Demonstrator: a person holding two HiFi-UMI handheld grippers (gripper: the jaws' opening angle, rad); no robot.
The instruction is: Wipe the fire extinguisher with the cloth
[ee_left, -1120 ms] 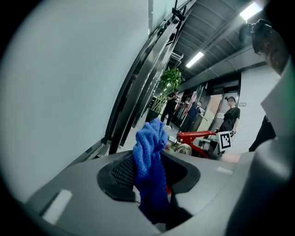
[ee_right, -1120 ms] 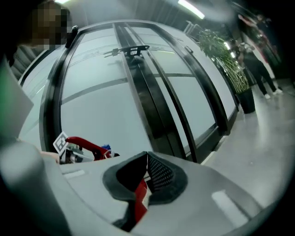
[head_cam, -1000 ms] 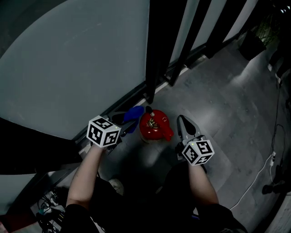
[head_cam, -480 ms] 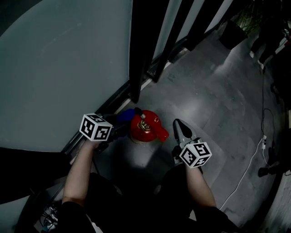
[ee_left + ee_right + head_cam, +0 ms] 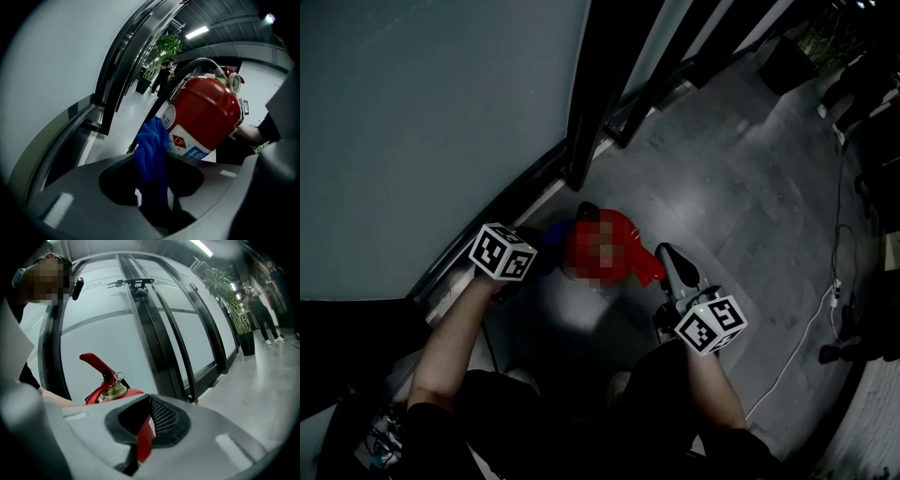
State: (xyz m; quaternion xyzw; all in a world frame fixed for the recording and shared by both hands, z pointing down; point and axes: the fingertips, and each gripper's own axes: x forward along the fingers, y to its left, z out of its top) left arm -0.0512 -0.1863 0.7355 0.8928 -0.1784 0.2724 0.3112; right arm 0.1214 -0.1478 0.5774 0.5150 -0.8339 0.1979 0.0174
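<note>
A red fire extinguisher (image 5: 619,251) stands on the grey floor beside a glass wall; a mosaic patch covers its top in the head view. My left gripper (image 5: 532,259) is shut on a blue cloth (image 5: 151,152), which lies against the cylinder's (image 5: 201,112) left side by the white label. A black hose (image 5: 176,82) curves over the cylinder. My right gripper (image 5: 667,261) is on the extinguisher's right. In the right gripper view, that gripper (image 5: 148,404) is shut on a red handle piece (image 5: 144,439), below the red lever (image 5: 96,364) and the brass valve.
A frosted glass wall (image 5: 441,112) with dark frames (image 5: 600,84) rises just behind the extinguisher. A white cable (image 5: 811,328) runs across the floor at right. A potted plant (image 5: 229,305) and people stand farther along the corridor. Cables (image 5: 380,436) lie by my feet.
The left gripper and blue cloth have slid back along the extinguisher's left side toward me, so less cloth shows. The right gripper keeps its hold. The head view has shifted a little.
</note>
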